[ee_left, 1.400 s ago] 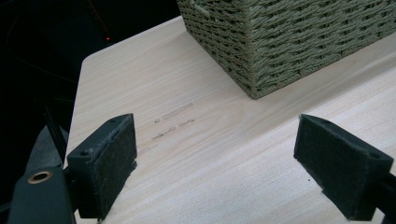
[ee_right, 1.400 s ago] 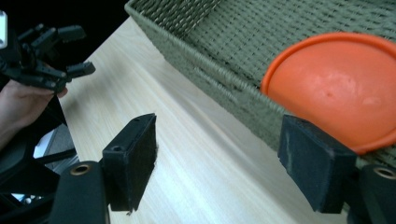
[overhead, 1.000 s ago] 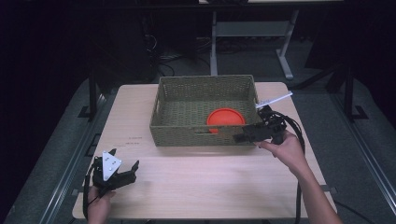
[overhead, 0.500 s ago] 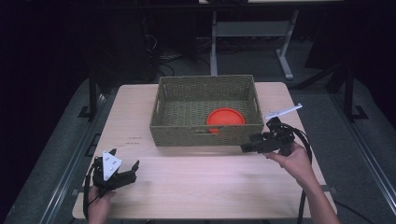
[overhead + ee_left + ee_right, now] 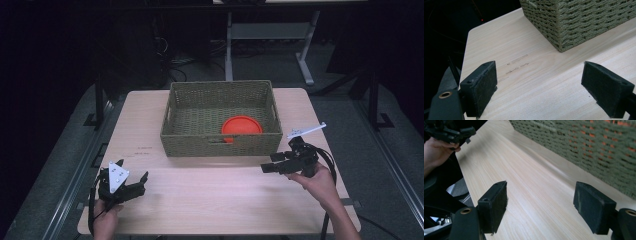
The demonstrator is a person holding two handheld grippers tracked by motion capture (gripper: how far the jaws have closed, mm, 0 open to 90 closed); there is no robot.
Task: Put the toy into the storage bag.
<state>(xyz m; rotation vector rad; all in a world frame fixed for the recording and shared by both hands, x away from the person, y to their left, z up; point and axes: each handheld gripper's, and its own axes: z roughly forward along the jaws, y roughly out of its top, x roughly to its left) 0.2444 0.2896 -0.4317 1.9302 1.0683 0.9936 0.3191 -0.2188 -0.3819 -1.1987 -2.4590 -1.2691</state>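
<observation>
An orange disc (image 5: 241, 125) lies in the woven basket (image 5: 220, 142); both claws rest near the table's (image 5: 210, 185) front corners.

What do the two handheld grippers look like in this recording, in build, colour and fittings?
Both are black. The left gripper carries a grey three-cornered plate with small dots on top. The right gripper bears a thin white bar sticking out at its back, and a black cable loops from it. Each ends in two rectangular jaws faced with dark, felt-like pads. No sleeves show; forearms are bare.

Orange disc (image 5: 242, 125) flat inside woven basket (image 5: 220, 142)
</observation>
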